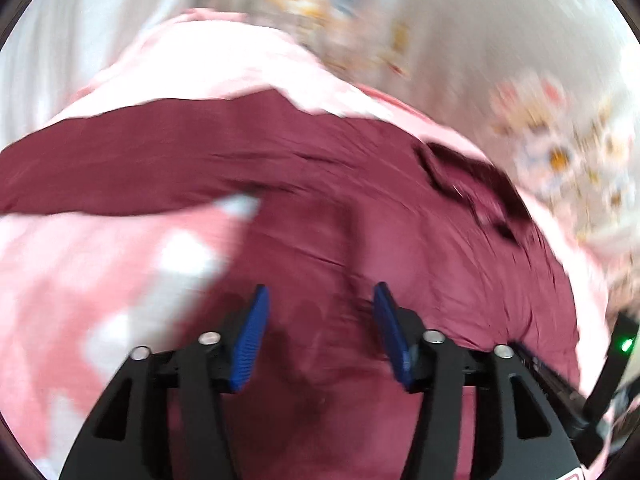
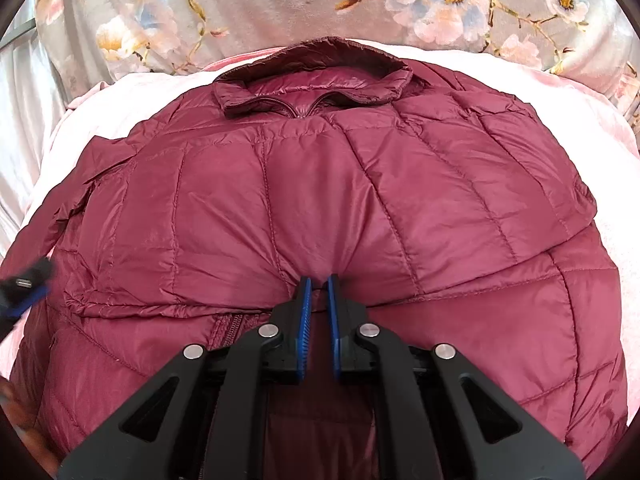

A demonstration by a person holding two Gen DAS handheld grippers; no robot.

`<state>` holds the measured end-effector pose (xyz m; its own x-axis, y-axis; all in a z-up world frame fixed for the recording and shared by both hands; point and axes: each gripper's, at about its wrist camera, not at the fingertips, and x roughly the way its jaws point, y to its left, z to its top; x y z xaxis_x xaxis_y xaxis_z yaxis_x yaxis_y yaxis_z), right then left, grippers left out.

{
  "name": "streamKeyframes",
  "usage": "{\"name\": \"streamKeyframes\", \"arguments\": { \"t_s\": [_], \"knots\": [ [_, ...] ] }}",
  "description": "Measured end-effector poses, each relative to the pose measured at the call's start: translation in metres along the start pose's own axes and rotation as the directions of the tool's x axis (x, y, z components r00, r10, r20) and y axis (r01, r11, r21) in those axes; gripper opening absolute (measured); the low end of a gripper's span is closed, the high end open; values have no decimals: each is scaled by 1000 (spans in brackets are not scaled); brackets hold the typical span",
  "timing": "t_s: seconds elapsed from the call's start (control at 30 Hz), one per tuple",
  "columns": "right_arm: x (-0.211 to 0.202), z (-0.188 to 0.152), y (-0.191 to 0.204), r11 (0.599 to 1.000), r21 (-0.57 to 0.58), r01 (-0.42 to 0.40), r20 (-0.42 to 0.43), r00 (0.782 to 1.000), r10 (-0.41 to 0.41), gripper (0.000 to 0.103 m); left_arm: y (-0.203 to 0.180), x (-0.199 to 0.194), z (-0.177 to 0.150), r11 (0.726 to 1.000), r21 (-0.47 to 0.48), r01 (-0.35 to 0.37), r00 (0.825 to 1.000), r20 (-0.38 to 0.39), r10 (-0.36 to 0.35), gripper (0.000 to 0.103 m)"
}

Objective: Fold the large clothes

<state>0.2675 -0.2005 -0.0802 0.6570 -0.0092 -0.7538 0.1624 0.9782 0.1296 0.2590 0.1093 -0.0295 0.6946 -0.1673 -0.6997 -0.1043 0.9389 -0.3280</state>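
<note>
A maroon quilted puffer jacket (image 2: 320, 184) lies on a pink blanket, collar (image 2: 316, 76) at the far side, zipper running toward me. My right gripper (image 2: 319, 284) is nearly shut, its blue pads pinching a fold of the jacket near its middle. My left gripper (image 1: 320, 300) is open and empty, hovering over the jacket (image 1: 320, 208) in a blurred left wrist view. The left gripper also shows at the left edge of the right wrist view (image 2: 24, 280), beside the jacket's sleeve (image 2: 48, 216).
The pink blanket (image 2: 624, 224) lies under the jacket on all sides. A grey floral bedcover (image 2: 280, 4) lies beyond the collar. White fabric (image 1: 60, 40) shows at the far left. A black device with a green light (image 1: 626, 344) is at the right edge.
</note>
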Motion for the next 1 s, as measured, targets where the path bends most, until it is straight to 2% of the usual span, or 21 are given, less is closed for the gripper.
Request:
{"name": "streamKeyframes", "arguments": {
  "t_s": [0.03, 0.13, 0.2, 0.27, 0.3, 0.37, 0.43, 0.53, 0.57, 0.6, 0.63, 0.67, 0.7, 0.73, 0.8, 0.83, 0.87, 0.9, 0.93, 1.0],
  "knots": [
    [0, 0, 0, 1000, -2, 3, 0, 1000, -3, 7, 19, -7, 6, 999, -43, -22, 1000, 2, 22, 65],
    [0, 0, 3, 1000, -11, 19, 2, 1000, -19, 7, 90, -25, 24, 980, -177, -91, 996, -1, 93, 68],
    [-1, 0, 4, 1000, -14, 24, 3, 1000, -24, 7, 145, -30, 34, 950, -258, -176, 984, -28, 175, 68],
    [-1, 0, 5, 999, -17, 31, 4, 1000, -31, 7, 189, -33, 41, 918, -327, -226, 974, -52, 221, 68],
    [-1, 0, 5, 999, -19, 34, 5, 999, -34, 7, 219, -36, 43, 892, -385, -238, 971, -63, 232, 68],
    [-1, 0, 7, 999, -26, 44, 5, 999, -44, 7, 254, -41, 46, 857, -461, -230, 972, -63, 227, 67],
    [-1, 0, 9, 998, -34, 55, 6, 999, -54, 7, 284, -47, 49, 829, -533, -166, 983, -28, 179, 67],
    [-1, 0, 11, 997, -43, 67, 6, 998, -67, 7, 296, -46, 57, 814, -565, -136, 987, -6, 161, 65],
    [-1, 0, 12, 996, -46, 71, 6, 998, -70, 8, 294, -42, 61, 817, -559, -139, 986, -6, 164, 64],
    [-2, 0, 12, 996, -48, 73, 7, 997, -73, 8, 290, -39, 64, 822, -550, -144, 986, -8, 168, 56],
    [-2, 0, 12, 996, -49, 74, 7, 997, -74, 8, 283, -34, 69, 834, -531, -150, 985, -12, 170, 39],
    [-2, 0, 12, 996, -49, 75, 7, 997, -75, 8, 280, -32, 71, 847, -511, -148, 986, -13, 165, 29],
    [-2, 0, 12, 996, -48, 74, 7, 997, -74, 8, 274, -30, 75, 861, -486, -151, 986, -15, 165, 5],
    [-3, 0, 12, 996, -47, 75, 9, 997, -74, 8, 262, -27, 81, 877, -451, -164, 984, -11, 178, 1],
    [-4, 0, 11, 996, -42, 81, 17, 997, -81, 10, 239, -28, 94, 910, -379, -169, 980, 35, 197, 1],
    [-9, 0, 9, 996, -28, 89, 34, 996, -88, 15, 218, -32, 100, 933, -321, -163, 978, 70, 196, 1],
    [-14, -1, 7, 996, -16, 90, 50, 995, -89, 24, 198, -35, 106, 949, -271, -160, 977, 97, 192, 0],
    [-22, -2, 4, 996, -3, 93, 74, 993, -93, 28, 179, -38, 111, 962, -226, -155, 976, 116, 184, 0],
    [-31, -4, 2, 995, 8, 101, 101, 990, -101, 34, 152, -43, 118, 977, -170, -129, 979, 136, 153, 0],
    [-48, -9, -2, 994, 12, 113, 144, 983, -113, 35, 110, -51, 125, 993, -89, -78, 982, 163, 92, 0]
  ]
}}
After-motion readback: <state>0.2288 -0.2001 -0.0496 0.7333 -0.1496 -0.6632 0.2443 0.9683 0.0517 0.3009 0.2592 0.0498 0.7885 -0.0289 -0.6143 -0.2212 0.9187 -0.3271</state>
